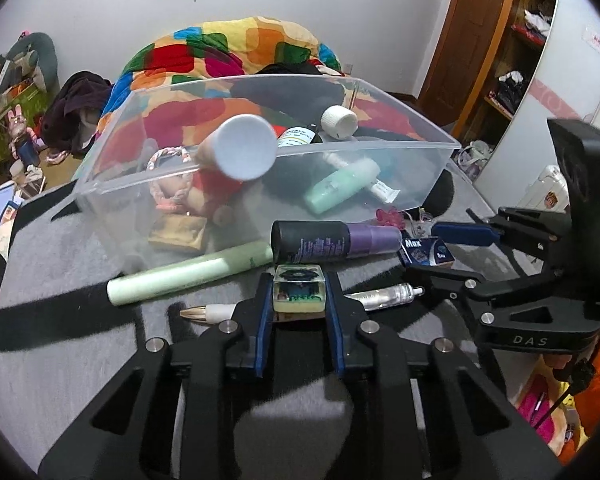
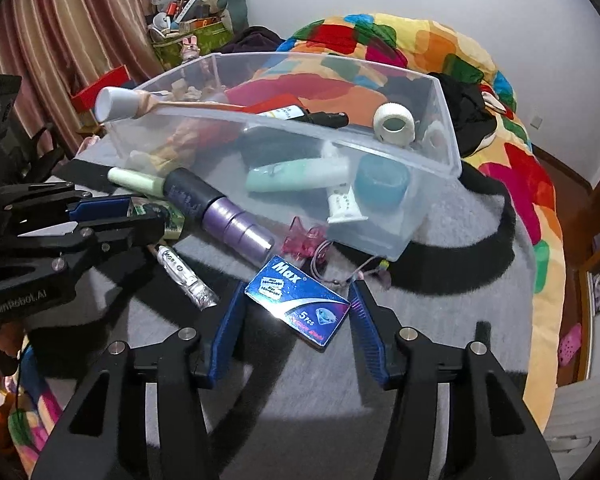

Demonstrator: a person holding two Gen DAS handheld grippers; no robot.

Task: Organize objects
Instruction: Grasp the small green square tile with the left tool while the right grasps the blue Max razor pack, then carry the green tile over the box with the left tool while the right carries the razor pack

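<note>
A grey felt-like mat with black bands (image 1: 80,272) is covering the surface where the things are lying, and a bright patchwork quilt (image 1: 228,48) is bunching up behind it against a white wall. Striped curtains (image 2: 60,28) are hanging off to one side in the right wrist view.

One clear plastic bin (image 1: 400,148) is sitting at the far side of the mat, holding a mint bottle (image 1: 340,186), a white cap (image 1: 339,120) and other small items; a white-capped tube (image 1: 246,147) is leaning over its near rim.

Along the bin's near wall one pale green tube (image 1: 188,274) and one black-and-purple bottle (image 1: 332,240) are lying side by side, touching. One silver pen-like item (image 1: 384,297) and one pink clip (image 1: 389,216) are resting nearby.

The left gripper (image 1: 299,296) is clamping its blue pads narrowly on one small clear cube with green inside (image 1: 299,290), just in front of the purple bottle.

The right gripper (image 2: 296,312) is standing wide, its pads flanking one blue "Max" blade box (image 2: 298,300) that is lying flat on the mat at the near side; whether the pads are touching the box I cannot tell.
</note>
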